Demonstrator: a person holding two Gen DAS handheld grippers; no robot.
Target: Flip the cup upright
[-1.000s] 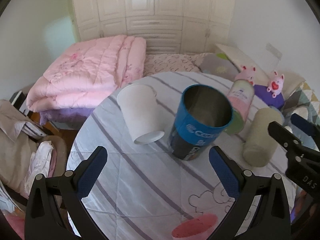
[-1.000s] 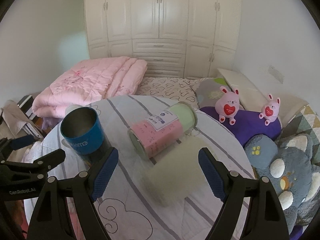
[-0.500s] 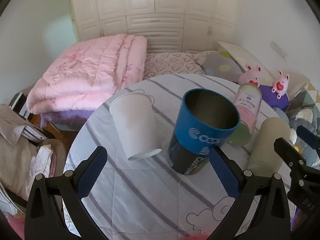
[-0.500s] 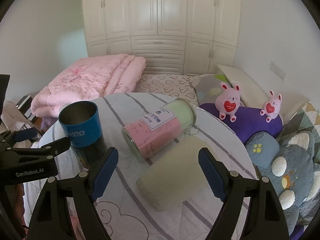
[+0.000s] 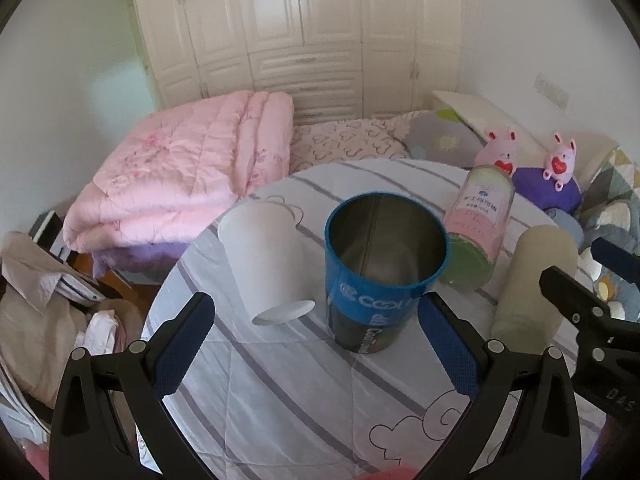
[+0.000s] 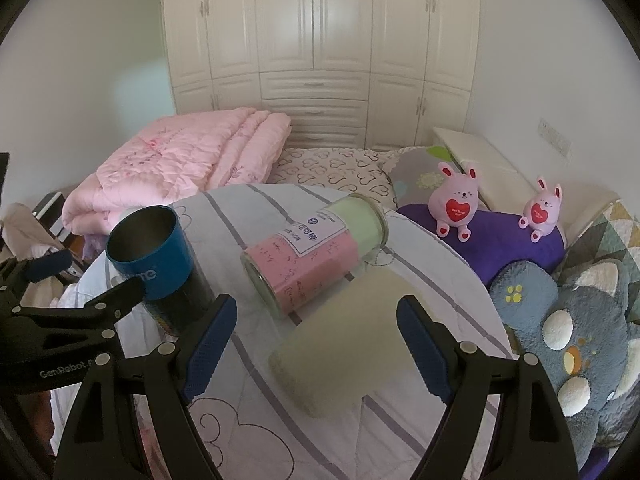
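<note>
Left gripper point(image 5: 316, 344) and right gripper point(image 6: 316, 348) both gape wide, empty.

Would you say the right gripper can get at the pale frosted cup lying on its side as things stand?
Probably yes. The right gripper is open and the frosted cup lies between its fingers with nothing in front of it; the pink-and-green jar lies just beyond.

We see the blue cup point(image 5: 380, 272) larger and nearer between the left tool's point(image 5: 316, 344) fingers than a second ago. The pale green cup point(image 6: 352, 340), blurred earlier, now lies sharp between the right tool's point(image 6: 316, 336) fingers.
</note>
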